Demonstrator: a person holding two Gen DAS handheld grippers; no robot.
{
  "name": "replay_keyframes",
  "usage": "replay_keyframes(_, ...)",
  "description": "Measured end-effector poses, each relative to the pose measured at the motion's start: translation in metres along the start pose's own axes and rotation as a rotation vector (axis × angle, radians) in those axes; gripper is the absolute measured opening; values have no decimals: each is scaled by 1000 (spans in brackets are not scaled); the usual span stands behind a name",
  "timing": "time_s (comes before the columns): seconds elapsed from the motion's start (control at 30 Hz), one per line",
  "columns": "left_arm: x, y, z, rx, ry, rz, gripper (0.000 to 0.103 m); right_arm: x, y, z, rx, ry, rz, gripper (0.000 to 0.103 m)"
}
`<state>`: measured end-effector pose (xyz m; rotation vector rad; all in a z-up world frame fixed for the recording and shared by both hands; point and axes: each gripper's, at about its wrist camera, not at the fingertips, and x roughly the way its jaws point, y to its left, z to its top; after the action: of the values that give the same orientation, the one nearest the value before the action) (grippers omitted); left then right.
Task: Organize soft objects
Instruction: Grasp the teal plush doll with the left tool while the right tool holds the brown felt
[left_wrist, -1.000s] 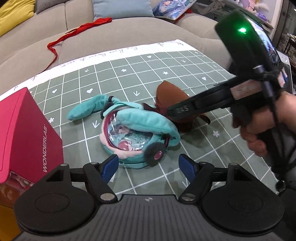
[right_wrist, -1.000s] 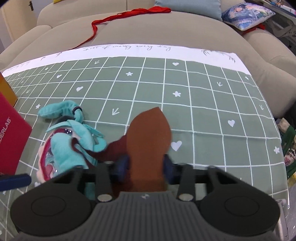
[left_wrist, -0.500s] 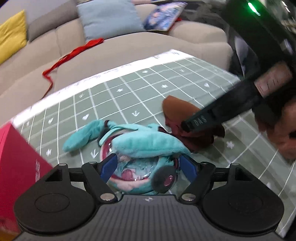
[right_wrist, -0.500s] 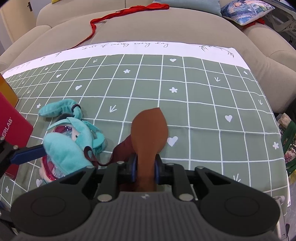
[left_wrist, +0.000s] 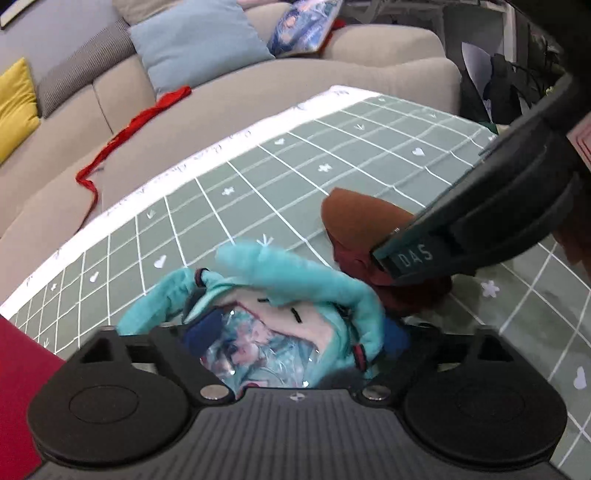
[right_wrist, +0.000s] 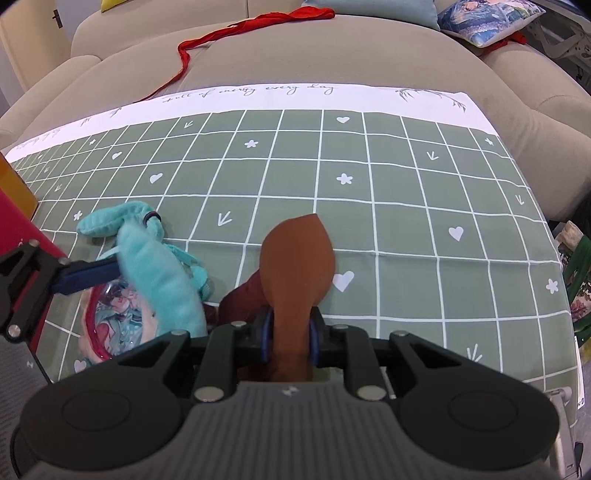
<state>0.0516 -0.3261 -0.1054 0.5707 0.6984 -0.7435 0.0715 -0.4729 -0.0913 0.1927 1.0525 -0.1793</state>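
The right gripper (right_wrist: 288, 334) was closed tight on a brown soft toy (right_wrist: 298, 258), its blue pads pinching the narrow lower part while the wide leaf-shaped end stuck out ahead of the fingers over the green checked cloth (right_wrist: 406, 206). A darker red-brown piece of the same toy bulged out just left of the fingers.

The left gripper (left_wrist: 295, 339) had its blue fingers (left_wrist: 197, 338) set on either side of a teal plush doll (left_wrist: 280, 295). The fingers looked pressed into the plush, with a fairly wide gap between them filled by the doll's body. One teal limb flopped forward over the doll's pale face, and another lay out ahead and to the left of this gripper. In the right wrist view the left gripper's blue finger (right_wrist: 88, 277) lay against the doll (right_wrist: 159, 273) from the left side.

The doll and the brown toy touched each other, the brown one just right of the doll. A red box (right_wrist: 14, 229) stood close on the far left of both grippers. Beyond the cloth, a red ribbon (right_wrist: 229, 33) trailed across the beige sofa (right_wrist: 332, 55).
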Motion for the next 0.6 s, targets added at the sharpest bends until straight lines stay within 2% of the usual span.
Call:
replay_keyframes(0.13,-11,9,0,-102,-12,-42,50,0,0,0,2,0,2,18)
replay_keyframes(0.23,-19,15,-1,-164,-13,-79,40,0,0,-1,4,-1,3,18)
replay_keyframes(0.3,-23,26,-3,-238,-15,-127,13,0,0,-1,4,0,3,19)
replay_keyframes(0.33,-26,34,-6,-296,-16,-194,8,0,0,-1,5,-1,3,19)
replay_keyframes(0.37,-28,43,-9,-380,-6,-252,7,0,0,-1,6,-1,3,19)
replay_keyframes(0.43,-30,55,-16,-474,5,-305,6,0,0,-1,6,-1,2,19)
replay_keyframes(0.53,-32,59,-22,-490,-17,-321,5,0,0,-1,5,-1,2,19)
replay_keyframes(0.6,-36,60,-24,-486,-65,-343,4,0,0,-1,7,-2,1,19)
